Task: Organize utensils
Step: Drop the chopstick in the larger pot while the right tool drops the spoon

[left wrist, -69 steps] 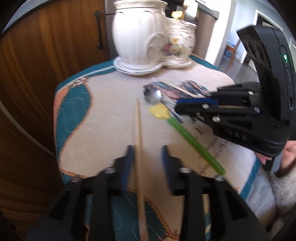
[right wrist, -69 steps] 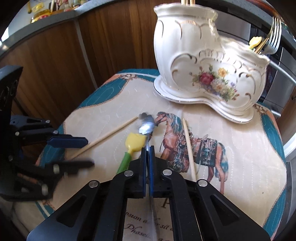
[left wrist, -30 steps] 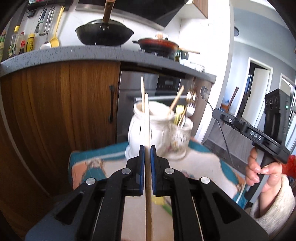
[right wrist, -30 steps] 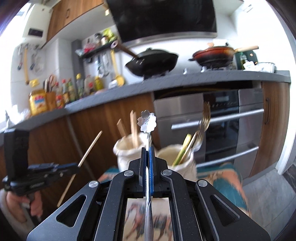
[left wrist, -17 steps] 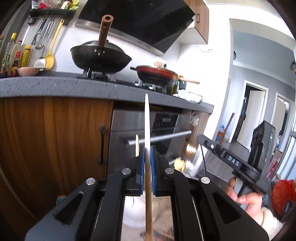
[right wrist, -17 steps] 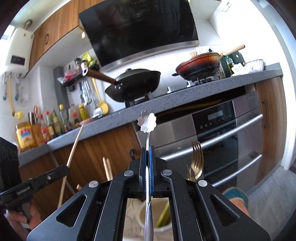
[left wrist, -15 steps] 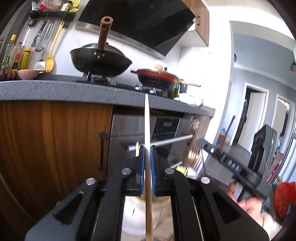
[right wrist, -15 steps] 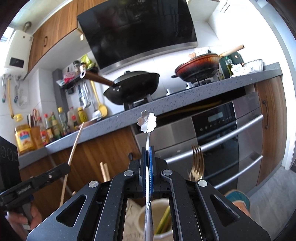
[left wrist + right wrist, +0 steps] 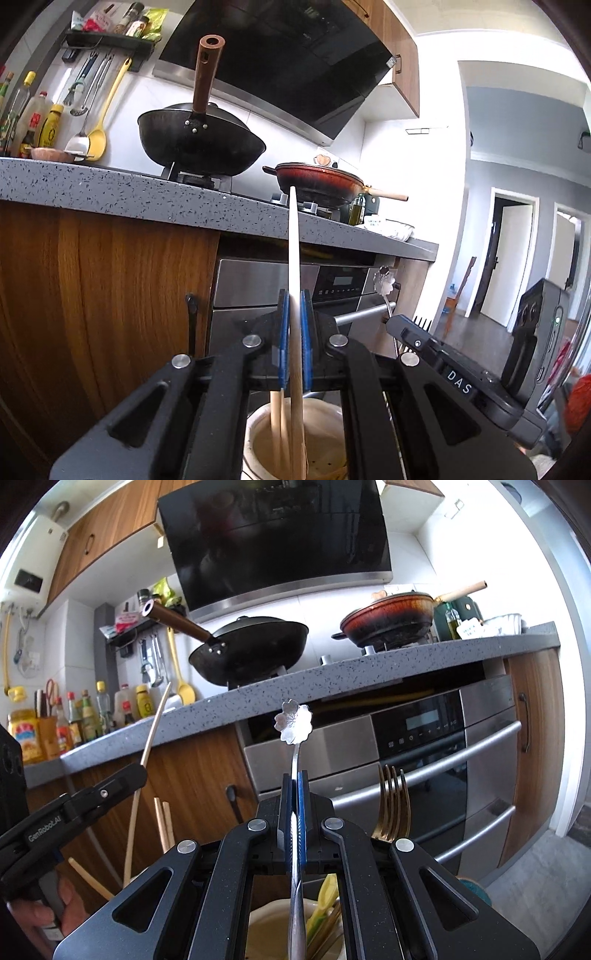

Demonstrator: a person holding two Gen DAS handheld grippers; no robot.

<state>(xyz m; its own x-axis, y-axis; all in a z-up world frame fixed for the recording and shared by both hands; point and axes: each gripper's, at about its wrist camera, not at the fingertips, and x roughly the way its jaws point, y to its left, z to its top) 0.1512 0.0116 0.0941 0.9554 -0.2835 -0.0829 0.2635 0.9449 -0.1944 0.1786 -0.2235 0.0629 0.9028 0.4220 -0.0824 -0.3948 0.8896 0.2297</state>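
Chopstick [image 9: 294,258] stands upright, clamped in your left gripper [image 9: 294,343], its lower end inside the ceramic holder [image 9: 258,435] beside other chopsticks [image 9: 276,413]. Your right gripper [image 9: 294,819] is clamped on the flower-ended spoon [image 9: 293,722], upright above the holder's other compartment [image 9: 266,934].

"DAS" on right tool [image 9: 458,384] body; "GenRobot.AI" on left tool [image 9: 51,829] body.

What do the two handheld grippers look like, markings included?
Both are black angular plastic with silver pivot screws and blue finger pads. The left gripper carries white "GenRobot.AI" lettering. The right gripper reads "DAS", with a green indicator light on its upright body.
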